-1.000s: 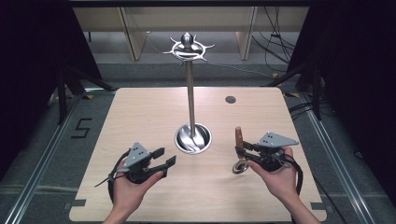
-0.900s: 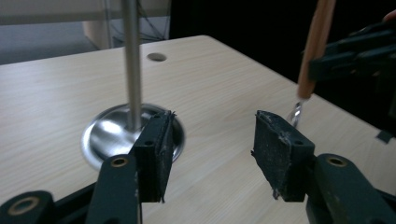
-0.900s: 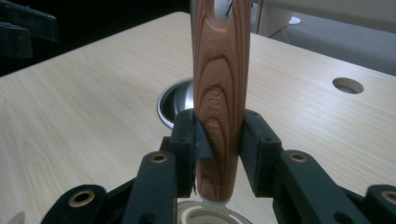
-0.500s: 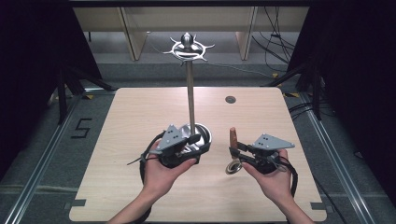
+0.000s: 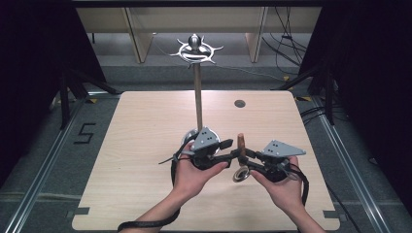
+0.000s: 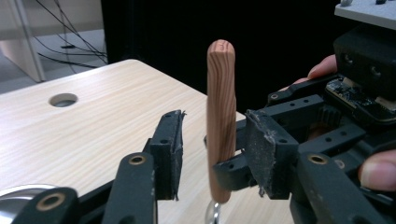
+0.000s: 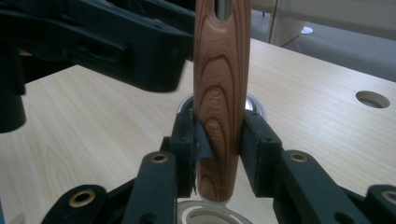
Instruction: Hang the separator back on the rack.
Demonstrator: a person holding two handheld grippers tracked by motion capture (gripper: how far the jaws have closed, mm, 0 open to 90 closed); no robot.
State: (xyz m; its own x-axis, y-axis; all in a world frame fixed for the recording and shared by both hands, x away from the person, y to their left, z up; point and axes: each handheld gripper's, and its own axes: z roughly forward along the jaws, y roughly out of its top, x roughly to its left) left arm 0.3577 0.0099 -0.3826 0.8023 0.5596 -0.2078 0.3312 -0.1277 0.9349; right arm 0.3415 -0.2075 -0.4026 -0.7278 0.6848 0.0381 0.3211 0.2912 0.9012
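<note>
The left gripper (image 5: 232,154) has travelled from the table's near-left area to the middle, and now sits just in front of the base of the metal stand (image 5: 197,87), closer to the right hand than half a second ago. Its jaws stand apart on either side of the wooden handle (image 6: 221,116), not yet touching it in the left gripper view. The handle stands upright above the table (image 5: 136,145), with a metal ring (image 5: 241,174) at its lower end. The right gripper (image 5: 247,156) has barely shifted and stays clamped on the handle's lower part, both pads (image 7: 189,135) pressed against the wood.
</note>
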